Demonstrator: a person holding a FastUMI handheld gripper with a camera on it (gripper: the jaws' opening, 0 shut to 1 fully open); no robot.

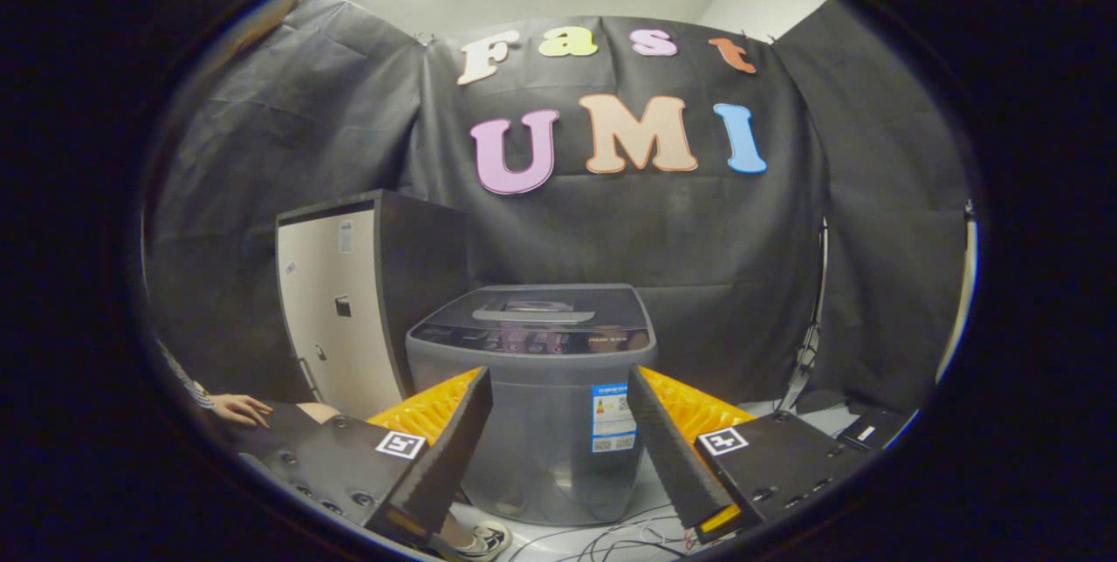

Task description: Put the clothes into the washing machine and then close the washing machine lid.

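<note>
A grey top-loading washing machine [532, 387] stands on the floor straight ahead, beyond my fingers. Its dark lid [534, 311] lies flat and shut, with a control strip [532, 340] along the near edge. My gripper [558, 387] is held in the air in front of the machine, apart from it. Its fingers stand wide open with nothing between them; the machine's front wall shows through the gap.
A tall cream and black cabinet [336, 300] stands to the left of the machine. A person's hand [240, 409] rests low at the left, and a shoe [480, 540] shows near the floor. Loose cables [611, 536] lie below the machine. A tripod stand [807, 352] rises at the right.
</note>
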